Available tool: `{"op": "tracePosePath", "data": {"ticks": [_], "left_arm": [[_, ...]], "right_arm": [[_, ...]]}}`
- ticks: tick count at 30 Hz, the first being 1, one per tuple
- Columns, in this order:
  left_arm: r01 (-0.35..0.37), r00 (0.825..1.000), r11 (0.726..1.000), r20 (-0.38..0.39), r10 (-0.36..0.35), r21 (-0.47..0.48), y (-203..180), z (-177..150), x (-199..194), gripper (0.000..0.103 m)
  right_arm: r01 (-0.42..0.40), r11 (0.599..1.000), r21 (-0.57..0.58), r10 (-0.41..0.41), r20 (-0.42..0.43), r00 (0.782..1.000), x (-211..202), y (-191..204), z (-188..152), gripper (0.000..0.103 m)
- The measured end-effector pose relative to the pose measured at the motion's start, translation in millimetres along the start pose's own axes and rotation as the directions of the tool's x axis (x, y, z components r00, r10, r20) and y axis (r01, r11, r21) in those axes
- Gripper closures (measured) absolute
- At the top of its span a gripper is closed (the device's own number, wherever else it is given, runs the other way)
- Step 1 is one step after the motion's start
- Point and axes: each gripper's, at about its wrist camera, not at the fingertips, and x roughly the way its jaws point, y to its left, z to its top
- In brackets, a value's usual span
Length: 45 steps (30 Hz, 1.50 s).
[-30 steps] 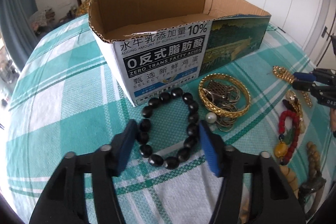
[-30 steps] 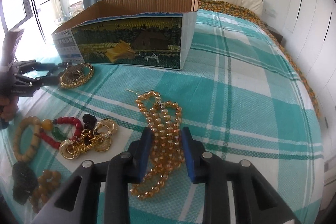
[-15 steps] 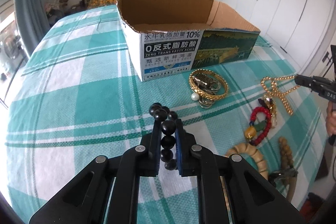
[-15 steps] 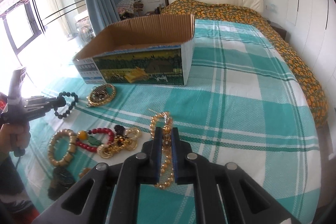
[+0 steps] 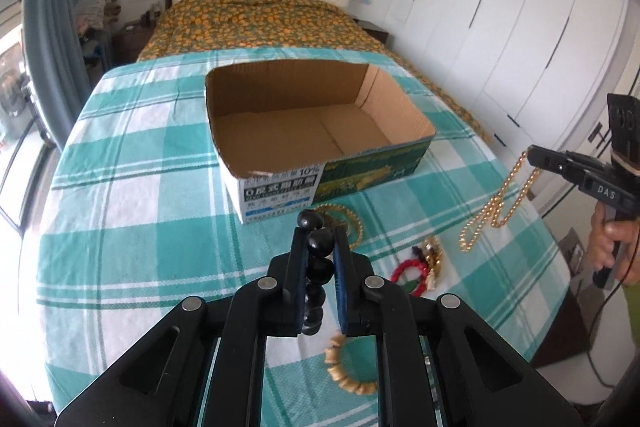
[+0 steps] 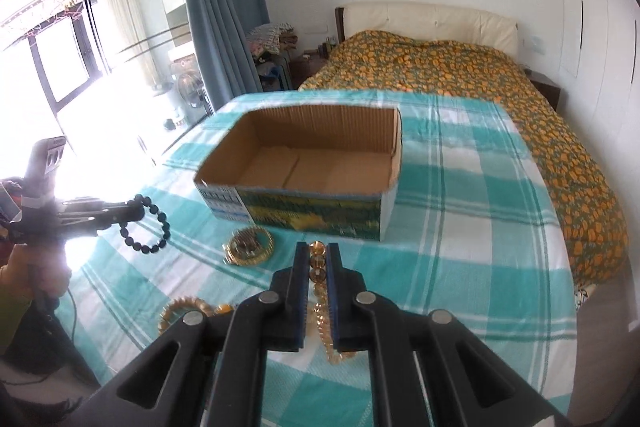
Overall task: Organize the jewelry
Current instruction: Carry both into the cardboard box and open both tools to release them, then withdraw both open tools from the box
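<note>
The left tongs (image 5: 320, 247) are closed on the black bead bracelet (image 5: 319, 269), which hangs above the checked bed (image 5: 128, 211). The right tongs (image 6: 318, 259) grip the amber bead necklace (image 6: 318, 267), also lifted, near the empty cardboard box (image 6: 384, 215).

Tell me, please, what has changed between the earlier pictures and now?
The left gripper closed on the black bead bracelet and lifted it off the cloth. The right gripper closed on the amber bead necklace and lifted it too. The cardboard box and gold bangle stayed put.

Cardboard box (image 5: 320, 131) on the bedspread (image 5: 132, 219), loose bracelets (image 5: 416, 267) just before it.
</note>
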Motion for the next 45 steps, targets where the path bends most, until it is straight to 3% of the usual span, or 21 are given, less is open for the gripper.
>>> {"op": "tracePosePath", "data": {"ticks": [8, 14, 19, 27, 28, 30, 31, 32, 34, 39, 45], "left_arm": [[-0.015, 0.999, 1.0, 0.049, 0.015, 0.005, -7.0, 77.8, -5.1, 0.093], [-0.062, 0.996, 0.998, 0.066, 0.061, 0.013, 0.2, 116.9, 30.1, 0.093], [-0.066, 0.998, 0.998, 0.02, 0.066, -0.015, 13.9, 125.8, 76.7, 0.093], [-0.109, 0.993, 0.994, -0.056, 0.107, -0.029, 25.1, 106.2, 135.7, 0.091], [-0.12, 0.991, 0.992, -0.06, 0.117, -0.037, 26.8, 104.6, 139.0, 0.089], [-0.146, 0.988, 0.987, -0.066, 0.142, -0.061, 32.6, 99.6, 141.9, 0.061], [-0.169, 0.984, 0.983, -0.064, 0.164, -0.075, 35.7, 96.7, 140.9, 0.028], [-0.196, 0.98, 0.977, -0.046, 0.192, -0.089, 38.2, 92.9, 136.5, 0.013], [-0.215, 0.976, 0.972, -0.006, 0.216, -0.099, 41.2, 84.0, 123.3, 0.011], [-0.222, 0.974, 0.969, 0.009, 0.225, -0.111, 50.1, 50.1, 85.3, 0.009], [-0.332, 0.943, 0.941, -0.011, 0.332, -0.061, 57.6, -19.3, 47.5, 0.005]], "right_arm": [[-0.022, 0.999, -0.041, 0.026, 0.117, 0.993, -14.2, 20.4, 99.4, 0.095], [0.024, 0.998, -0.063, -0.016, 0.123, 0.992, 24.9, 21.3, 156.7, 0.095], [0.045, 0.997, -0.067, -0.04, 0.068, 0.997, 76.3, 15.2, 157.4, 0.095], [0.031, 0.999, -0.044, -0.032, -0.017, 0.999, 142.7, 9.2, 122.3, 0.094], [0.028, 0.999, -0.041, -0.029, -0.021, 0.999, 148.1, 8.9, 117.7, 0.093], [0.032, 0.999, -0.032, -0.033, -0.03, 0.999, 156.3, 8.5, 108.0, 0.078], [0.038, 0.999, -0.03, -0.039, -0.032, 0.999, 157.7, 9.3, 104.8, 0.048], [0.046, 0.999, -0.026, -0.046, -0.022, 0.999, 157.1, 9.2, 100.2, 0.031], [0.06, 0.998, -0.027, -0.059, 0.028, 0.998, 149.1, 10.1, 91.8, 0.03], [0.078, 0.997, -0.014, -0.077, 0.082, 0.994, 124.2, 7.6, 64.1, 0.03], [0.14, 0.989, 0.044, -0.143, 0.052, 0.988, 95.9, -22.3, -3.0, 0.03]]}}
